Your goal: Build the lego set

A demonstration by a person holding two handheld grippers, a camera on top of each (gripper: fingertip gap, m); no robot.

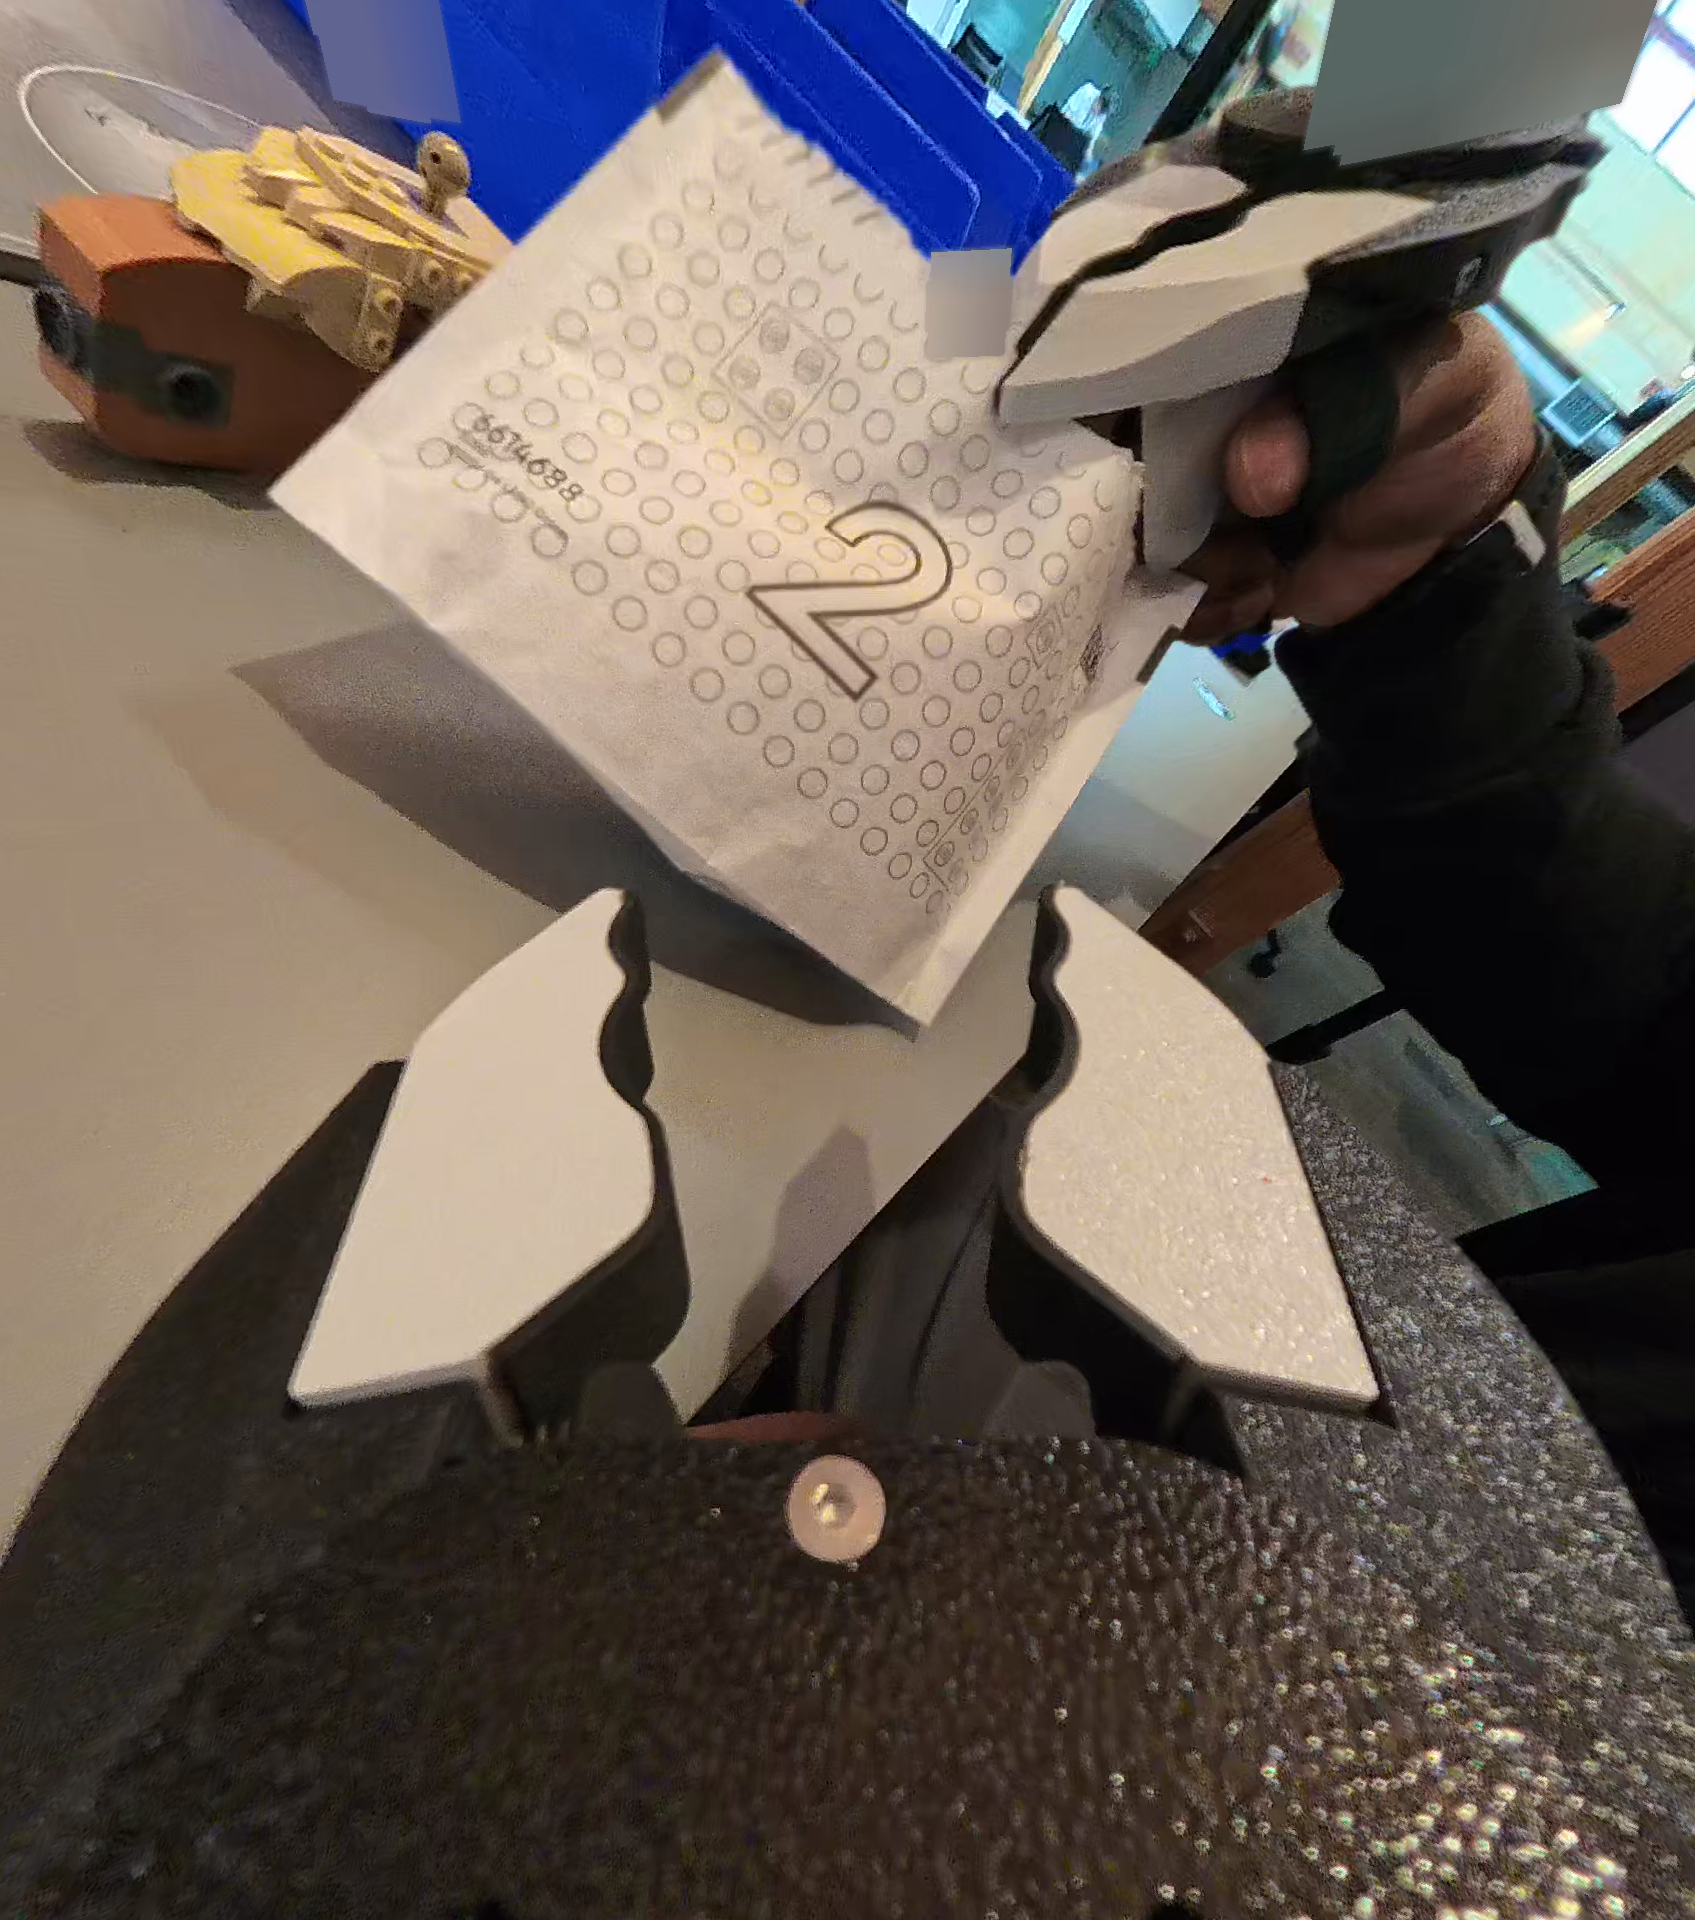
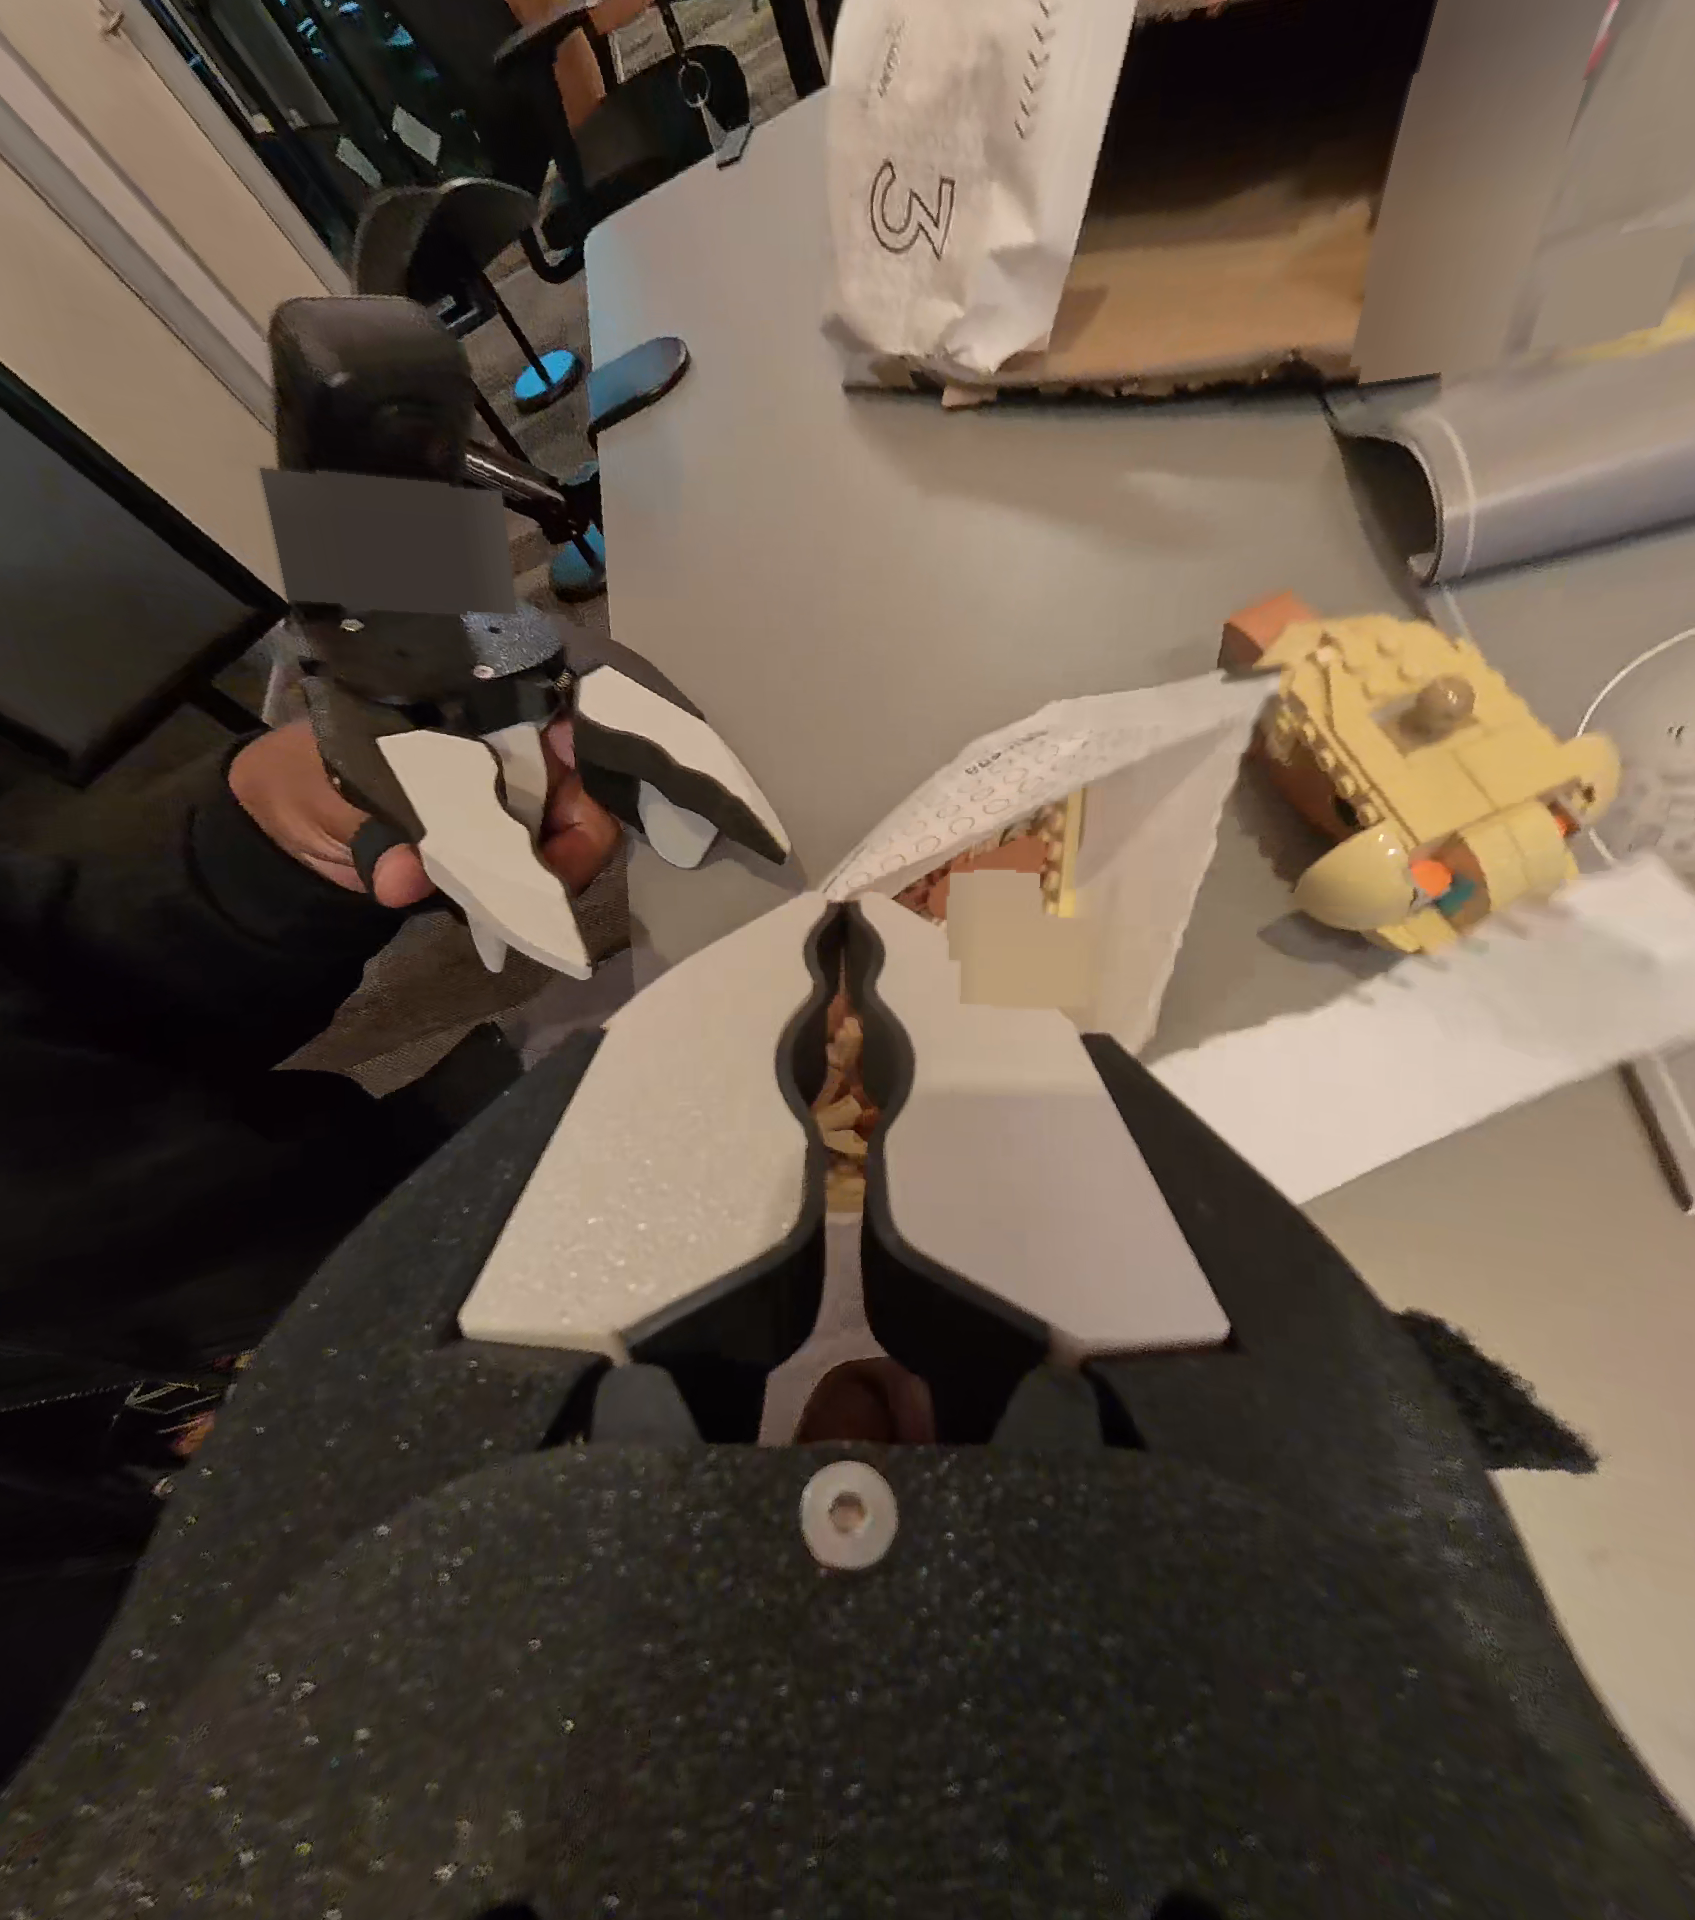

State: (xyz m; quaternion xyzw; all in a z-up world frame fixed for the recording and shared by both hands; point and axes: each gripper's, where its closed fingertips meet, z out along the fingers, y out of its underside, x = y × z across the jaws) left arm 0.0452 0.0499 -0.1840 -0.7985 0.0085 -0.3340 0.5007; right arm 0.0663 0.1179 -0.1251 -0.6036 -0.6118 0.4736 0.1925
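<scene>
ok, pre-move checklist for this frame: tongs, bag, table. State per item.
1. Right tongs shut on the edge of the open white paper bag: ok.
2. Bag lifted clear of the table, hanging tilted: ok.
3. Left tongs open, holding nothing, tips just below the bag's lower corner: ok.
4. Bag mouth open, tan and brown bricks inside: ok.
5. Whether bricks could spill out at this tilt: cannot tell.
6. Tan brick model on the table stands apart from both tongs: ok.

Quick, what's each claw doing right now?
Left gripper: open, holding nothing.
Right gripper: closed on the edge of the white paper bag.
</scene>
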